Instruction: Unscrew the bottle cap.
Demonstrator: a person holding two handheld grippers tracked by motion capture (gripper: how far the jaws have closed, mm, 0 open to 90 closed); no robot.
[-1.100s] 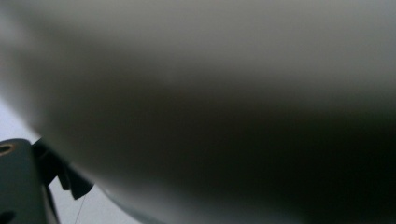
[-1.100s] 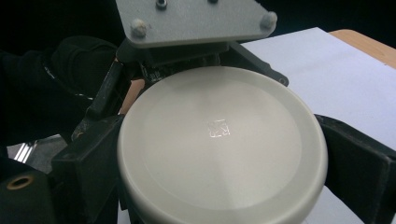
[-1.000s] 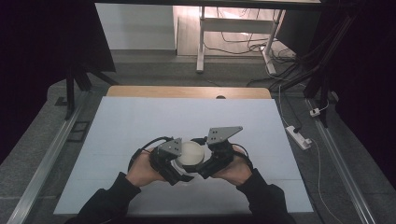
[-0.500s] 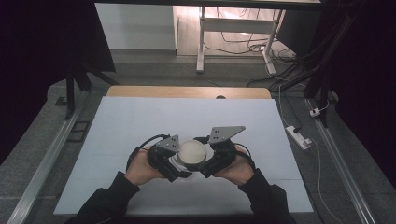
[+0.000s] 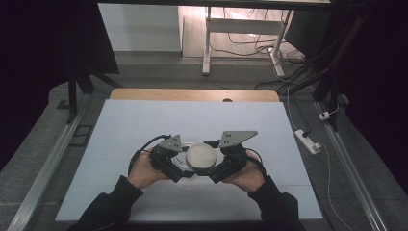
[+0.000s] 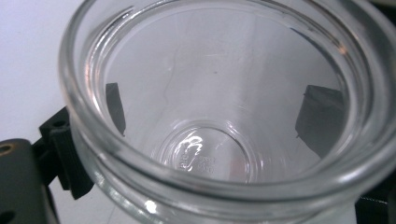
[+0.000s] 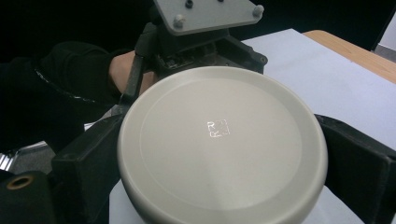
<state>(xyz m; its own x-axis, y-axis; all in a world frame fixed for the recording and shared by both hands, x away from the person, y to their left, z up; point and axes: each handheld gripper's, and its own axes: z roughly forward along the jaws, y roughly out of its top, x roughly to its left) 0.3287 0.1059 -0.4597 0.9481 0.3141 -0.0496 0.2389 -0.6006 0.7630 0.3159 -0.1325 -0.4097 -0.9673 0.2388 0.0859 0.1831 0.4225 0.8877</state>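
At table centre, lid (image 5: 201, 156) and jar (image 6: 224, 140) as before, unmoved.

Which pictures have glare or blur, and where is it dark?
Left gripper view: the glass jar sits so close that its rim is blurred, with small glints. Right gripper view: the lid is evenly lit and sharp. High view: dark surroundings, bright table.

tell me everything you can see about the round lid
The lid is a round, off-white disc, matte like plastic, with a raised rim ring and a small embossed square mark at its centre. It lies flat, face up, clamped at its edge between the right gripper's black jaws, close above the white table.
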